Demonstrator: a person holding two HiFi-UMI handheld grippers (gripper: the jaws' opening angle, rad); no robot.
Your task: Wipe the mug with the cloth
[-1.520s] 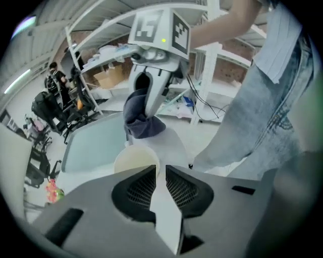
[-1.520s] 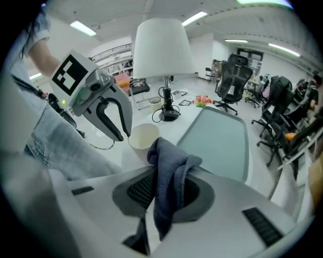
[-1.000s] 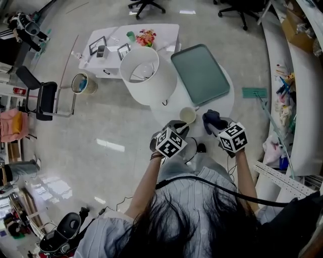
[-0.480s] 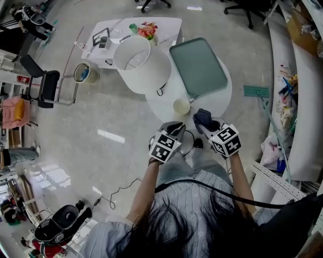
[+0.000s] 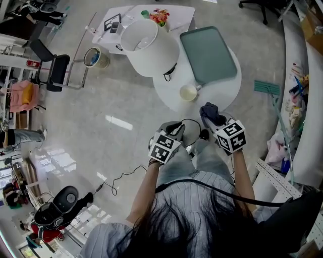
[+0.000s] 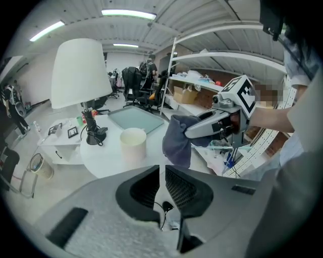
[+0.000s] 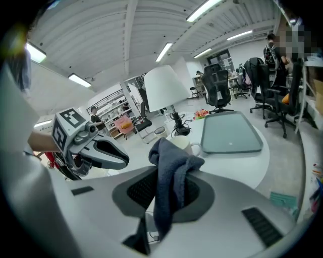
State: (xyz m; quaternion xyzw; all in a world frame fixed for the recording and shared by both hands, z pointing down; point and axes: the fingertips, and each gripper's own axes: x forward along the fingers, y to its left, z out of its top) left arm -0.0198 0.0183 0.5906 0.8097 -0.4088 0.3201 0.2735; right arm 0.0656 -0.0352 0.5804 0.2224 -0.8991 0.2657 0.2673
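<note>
Gripping the cloth [image 7: 174, 169], right gripper [image 7: 167, 199] hovers near the mug [image 5: 188, 92]

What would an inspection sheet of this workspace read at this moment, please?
Surface: round white table, nothing spilled that I can see.
Job's things: cream mug upright near the table's front edge, untouched; dark grey-blue cloth hanging from the right gripper.
Clutter: lamp with a big white shade; green tray lying flat.
Grippers: left gripper jaws together, nothing between them; right gripper clamped on the cloth; both short of the mug.
Cables: black cord at the lamp's base; thin black cable across the floor.
Surroundings: glossy floor; low side table with small items; shelving on the right.
</note>
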